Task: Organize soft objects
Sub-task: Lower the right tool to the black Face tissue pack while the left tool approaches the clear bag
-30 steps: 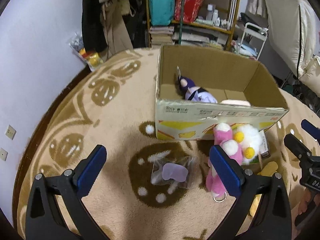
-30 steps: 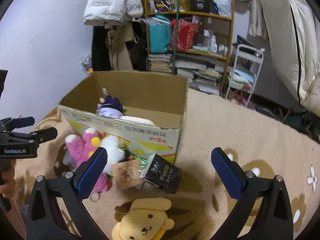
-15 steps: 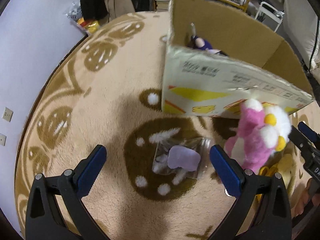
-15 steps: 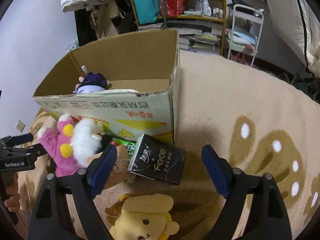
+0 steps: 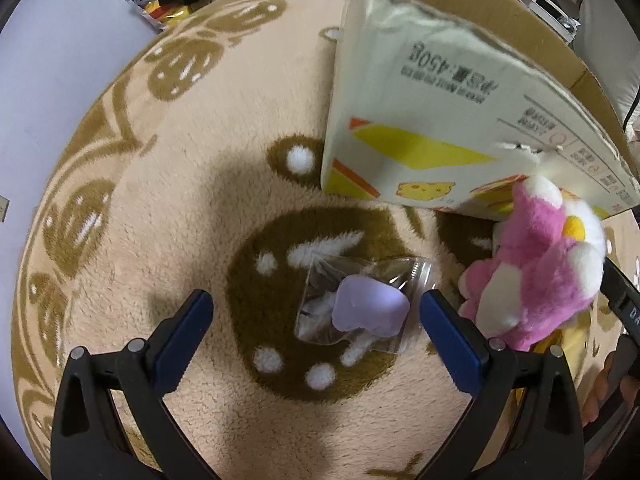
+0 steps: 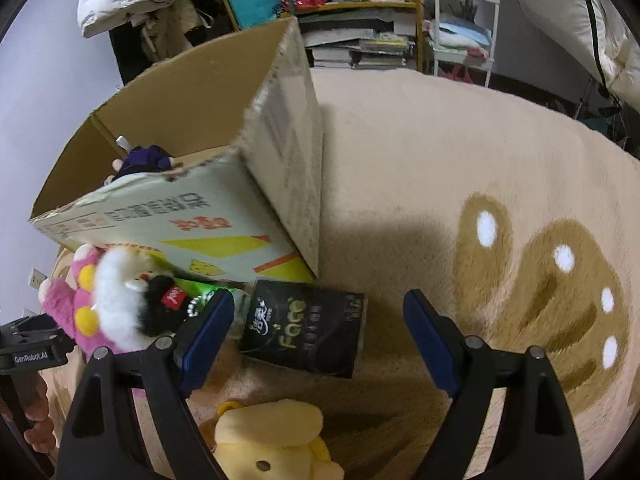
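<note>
- The left gripper [image 5: 316, 322] is spread wide and grips nothing; its blue-padded fingers [image 5: 182, 334] hang low over the rug on either side of a clear zip bag [image 5: 362, 300].
- That bag lies flat on a dark brown patch of the beige patterned rug [image 5: 208, 152], in front of the cardboard box [image 5: 432, 120], with a pale lilac soft piece [image 5: 370, 310] inside it; the piece sits nearer the right-hand finger than the other.
- A pink and white plush toy [image 5: 536, 272] with yellow spots leans against the printed front of the box, just beside the bag and close to the left gripper's right-hand finger.
- The right gripper [image 6: 318, 338] is likewise released and empty, its fingers [image 6: 430, 342] spread above a black tissue pack [image 6: 306, 330].
- The pack lies on the rug touching the near corner of the box, partly between the fingers.
- A yellow dog plush [image 6: 272, 440] lies on the rug in front of the pack, farther from the box, low between the gripper's arms.
- A white and black fluffy toy [image 6: 132, 300] rests against the box front beside the pink plush.
- Inside the box, a dark purple doll [image 6: 146, 160] shows above the front wall.
- Behind the box stands a cluttered shelf [image 6: 360, 4].
</note>
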